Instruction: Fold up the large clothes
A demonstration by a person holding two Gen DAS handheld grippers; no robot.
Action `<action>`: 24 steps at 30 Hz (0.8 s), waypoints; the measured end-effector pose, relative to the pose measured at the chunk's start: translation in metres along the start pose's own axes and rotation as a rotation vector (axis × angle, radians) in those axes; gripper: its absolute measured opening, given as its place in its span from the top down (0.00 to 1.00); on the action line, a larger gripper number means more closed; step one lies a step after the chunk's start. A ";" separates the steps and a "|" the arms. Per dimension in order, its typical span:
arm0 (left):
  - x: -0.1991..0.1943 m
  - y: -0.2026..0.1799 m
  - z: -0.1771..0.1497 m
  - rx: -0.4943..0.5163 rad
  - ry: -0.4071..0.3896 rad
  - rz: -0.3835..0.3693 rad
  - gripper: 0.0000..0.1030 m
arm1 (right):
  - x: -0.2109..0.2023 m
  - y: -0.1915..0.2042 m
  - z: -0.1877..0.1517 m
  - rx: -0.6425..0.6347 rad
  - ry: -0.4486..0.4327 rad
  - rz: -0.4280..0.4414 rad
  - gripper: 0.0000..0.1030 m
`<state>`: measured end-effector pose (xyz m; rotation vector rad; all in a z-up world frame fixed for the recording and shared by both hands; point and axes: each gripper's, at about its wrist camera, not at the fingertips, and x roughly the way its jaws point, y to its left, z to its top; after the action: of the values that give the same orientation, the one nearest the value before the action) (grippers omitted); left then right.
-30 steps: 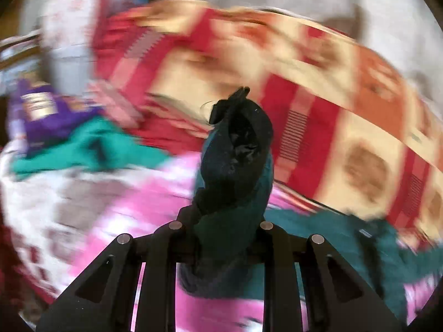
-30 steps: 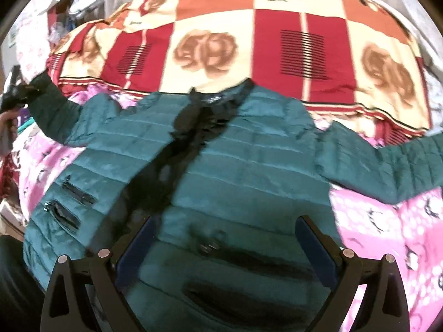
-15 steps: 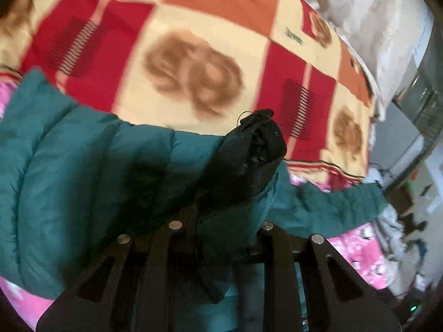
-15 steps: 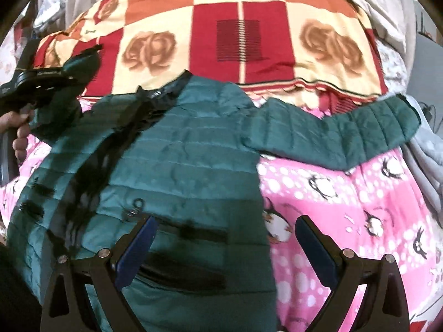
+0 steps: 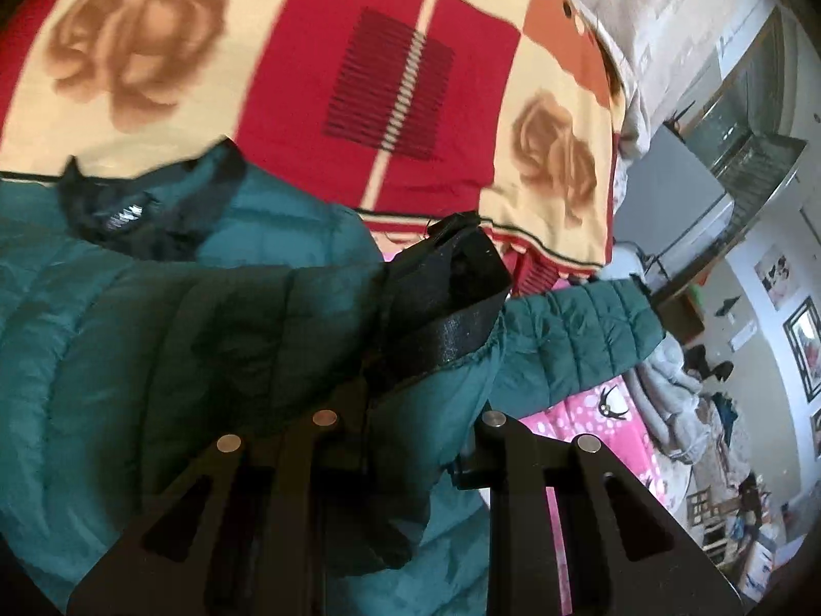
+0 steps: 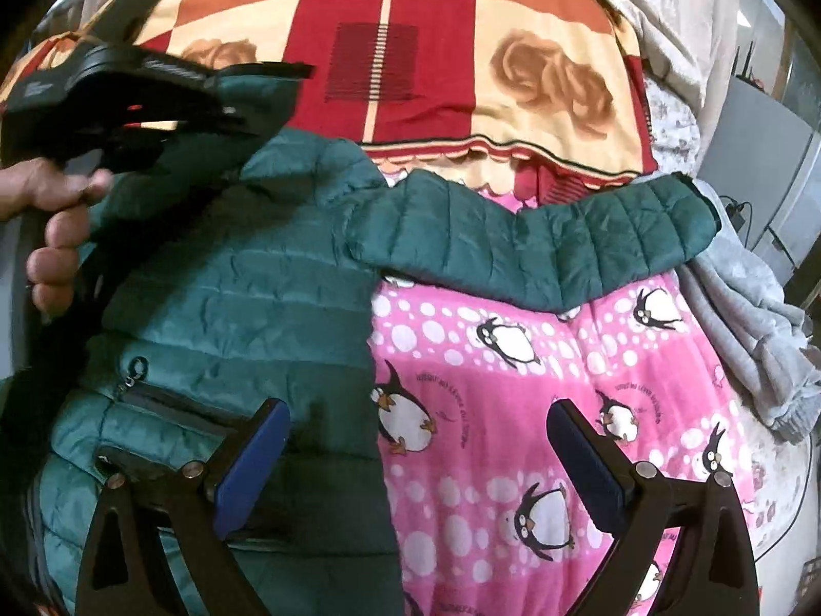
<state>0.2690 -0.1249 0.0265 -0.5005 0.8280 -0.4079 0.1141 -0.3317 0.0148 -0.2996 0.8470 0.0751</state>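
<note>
A teal quilted jacket (image 6: 246, 308) lies front up on a pink penguin blanket (image 6: 513, 385). My left gripper (image 5: 405, 410) is shut on the jacket's left sleeve cuff (image 5: 446, 297), held above the jacket's chest; it also shows in the right wrist view (image 6: 246, 102) at the upper left. The jacket's collar (image 5: 143, 210) is at left. The other sleeve (image 6: 554, 241) stretches out to the right on the blanket. My right gripper (image 6: 418, 457) is open and empty above the jacket's right edge.
A red and cream rose-pattern quilt (image 6: 436, 61) is bunched behind the jacket. A grey garment (image 6: 749, 318) lies at the blanket's right edge. Room furniture and wall pictures (image 5: 769, 282) are at the far right.
My left gripper has carried the sleeve cuff rightward across the jacket, folding the sleeve over the chest. My right gripper has shifted to the right, still open.
</note>
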 end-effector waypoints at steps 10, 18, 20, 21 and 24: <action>0.049 0.012 -0.026 0.000 0.112 0.073 0.74 | 0.005 -0.029 -0.007 0.065 0.012 0.013 0.03; 0.015 -0.006 -0.035 0.032 0.110 -0.016 0.35 | 0.001 -0.033 -0.001 0.097 -0.003 0.000 0.03; -0.009 0.004 -0.034 0.040 0.070 -0.017 0.35 | -0.004 -0.028 0.002 0.094 -0.023 -0.012 0.03; -0.020 0.010 -0.033 0.045 0.051 -0.008 0.35 | -0.006 -0.026 0.004 0.094 -0.028 -0.014 0.03; -0.064 0.047 -0.024 0.031 -0.038 0.087 0.35 | -0.011 -0.013 0.010 0.097 -0.055 0.006 0.03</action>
<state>0.2183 -0.0598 0.0237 -0.4400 0.8029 -0.3295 0.1165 -0.3409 0.0330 -0.2028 0.7945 0.0476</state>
